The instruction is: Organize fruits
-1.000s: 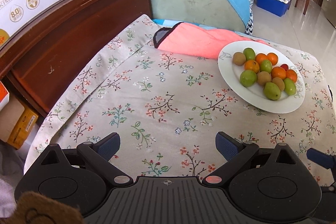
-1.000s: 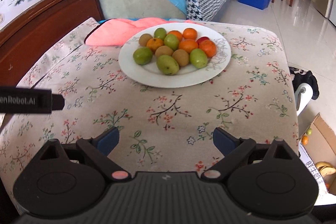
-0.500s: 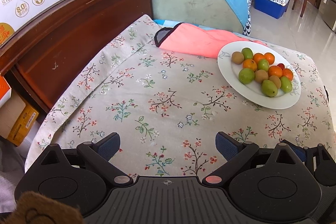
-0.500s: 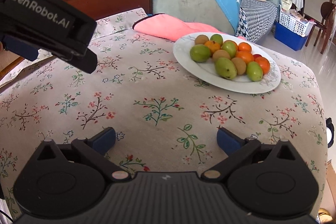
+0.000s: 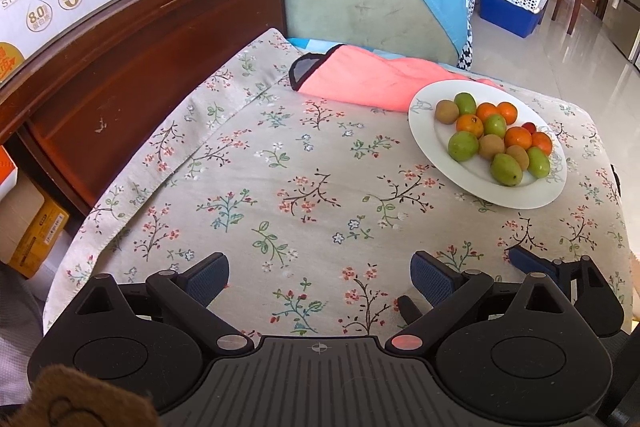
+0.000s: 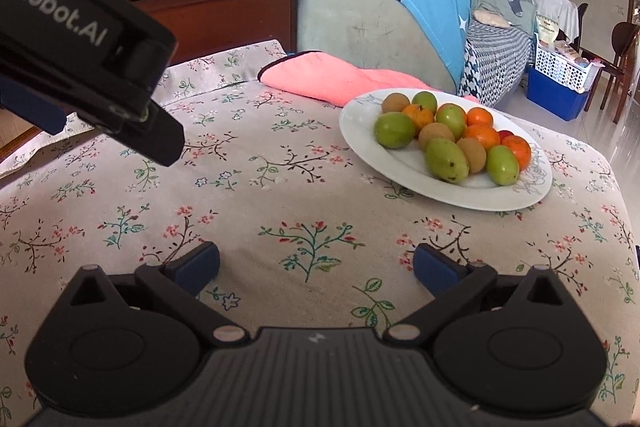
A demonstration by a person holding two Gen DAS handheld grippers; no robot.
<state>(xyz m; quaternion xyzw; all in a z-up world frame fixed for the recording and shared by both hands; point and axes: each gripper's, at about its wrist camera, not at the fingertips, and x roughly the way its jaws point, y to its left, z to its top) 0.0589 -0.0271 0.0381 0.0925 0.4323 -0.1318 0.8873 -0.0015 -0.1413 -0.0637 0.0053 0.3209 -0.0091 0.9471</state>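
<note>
Both tongs, right (image 6: 316,265) and left (image 5: 320,277), stand apart, empty (right just widened). Mixed fruits (image 6: 452,137) crowd the white round plate (image 6: 400,171); approach the plate's nearest green fruit, straddling it squarely.

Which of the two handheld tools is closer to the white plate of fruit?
The right tool, though only slightly. It points across the cloth with the white plate ahead, somewhat to its right. The left tool sits further left, with the plate far off to its right. Both are open, touching nothing.
</note>
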